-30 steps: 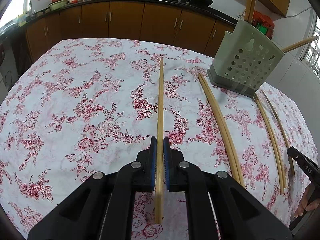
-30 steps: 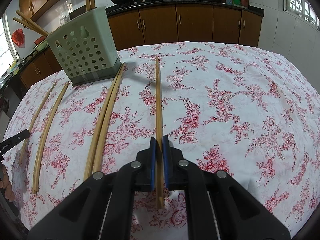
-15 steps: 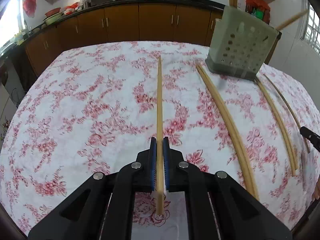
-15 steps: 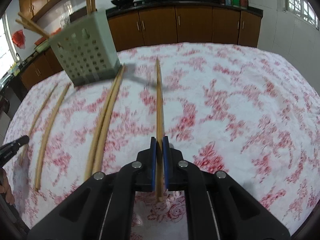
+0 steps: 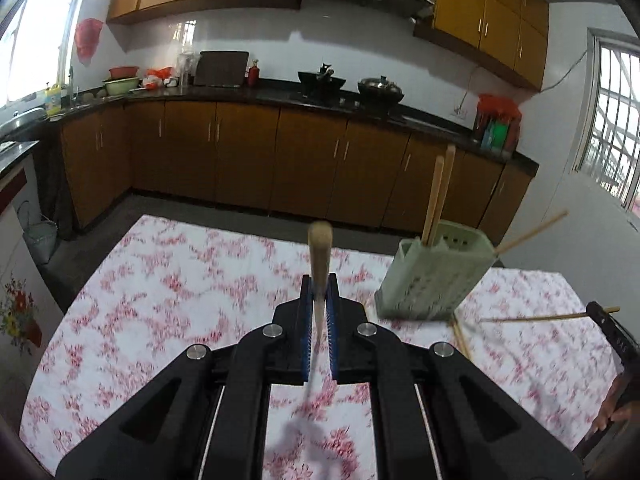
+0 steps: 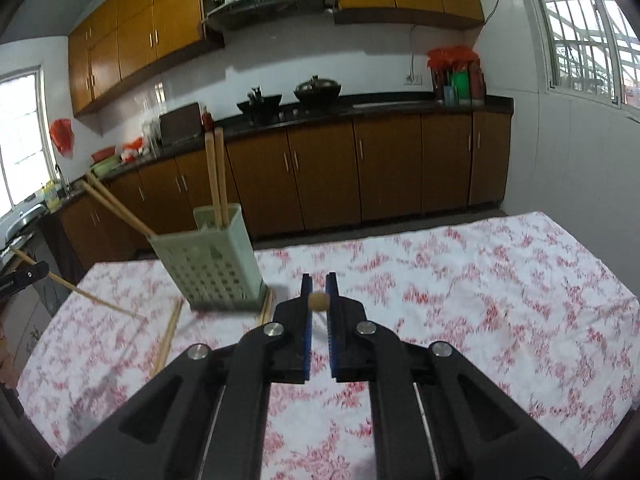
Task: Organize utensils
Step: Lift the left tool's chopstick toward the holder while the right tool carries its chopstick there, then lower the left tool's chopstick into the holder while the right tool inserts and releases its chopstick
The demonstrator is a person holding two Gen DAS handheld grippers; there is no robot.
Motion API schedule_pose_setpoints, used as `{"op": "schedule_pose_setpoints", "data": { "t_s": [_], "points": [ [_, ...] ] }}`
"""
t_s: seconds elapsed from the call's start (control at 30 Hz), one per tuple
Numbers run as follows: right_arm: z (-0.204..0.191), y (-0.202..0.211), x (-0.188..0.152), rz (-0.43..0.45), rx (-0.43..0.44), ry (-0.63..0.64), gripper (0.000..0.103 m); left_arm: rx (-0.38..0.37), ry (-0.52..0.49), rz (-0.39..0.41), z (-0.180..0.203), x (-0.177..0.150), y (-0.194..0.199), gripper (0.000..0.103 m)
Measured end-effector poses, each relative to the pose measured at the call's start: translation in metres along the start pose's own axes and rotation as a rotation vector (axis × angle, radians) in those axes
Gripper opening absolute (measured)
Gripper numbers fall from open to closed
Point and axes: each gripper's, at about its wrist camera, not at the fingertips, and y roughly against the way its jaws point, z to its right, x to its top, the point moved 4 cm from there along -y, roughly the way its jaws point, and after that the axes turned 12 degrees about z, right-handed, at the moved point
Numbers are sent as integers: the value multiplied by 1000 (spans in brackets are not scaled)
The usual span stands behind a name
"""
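My left gripper [image 5: 319, 286] is shut on a wooden chopstick [image 5: 320, 248], lifted off the table and pointing forward and up. My right gripper [image 6: 319, 285] is shut on another wooden chopstick [image 6: 319, 301], seen end-on between the blue pads. The green perforated utensil holder [image 5: 434, 276] stands on the floral tablecloth [image 5: 180, 300] with several chopsticks in it; it also shows in the right wrist view [image 6: 212, 264]. More chopsticks [image 6: 170, 332] lie on the cloth by its base.
The other gripper's tip [image 5: 604, 324] shows at the right edge of the left view, with its chopstick [image 5: 536, 317]. Brown kitchen cabinets [image 5: 240, 160] and a dark counter [image 6: 360, 104] stand beyond the table's far edge.
Both grippers have lifted their chopsticks off the tablecloth and tilted upward; the views now look across the table toward the cabinets instead of down at the cloth.
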Motion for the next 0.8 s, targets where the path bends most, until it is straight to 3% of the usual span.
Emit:
{"op": "schedule_pose_setpoints", "data": {
  "t_s": [0.13, 0.33, 0.43, 0.57, 0.8],
  "points": [
    [-5, 12, 25, 47, 64, -30, 8, -30, 2, 24, 5, 19, 9, 7],
    [-26, 42, 79, 116, 245, -86, 8, -118, -17, 60, 29, 45, 27, 7],
    [-41, 56, 109, 192, 295, -73, 8, -166, -39, 88, 48, 58, 37, 7],
    [-61, 54, 132, 273, 284, -30, 8, -202, -58, 179, 77, 80, 45, 7],
    [-91, 5, 136, 254, 220, 76, 8, -194, -66, 354, 112, 112, 29, 7]
  ]
}}
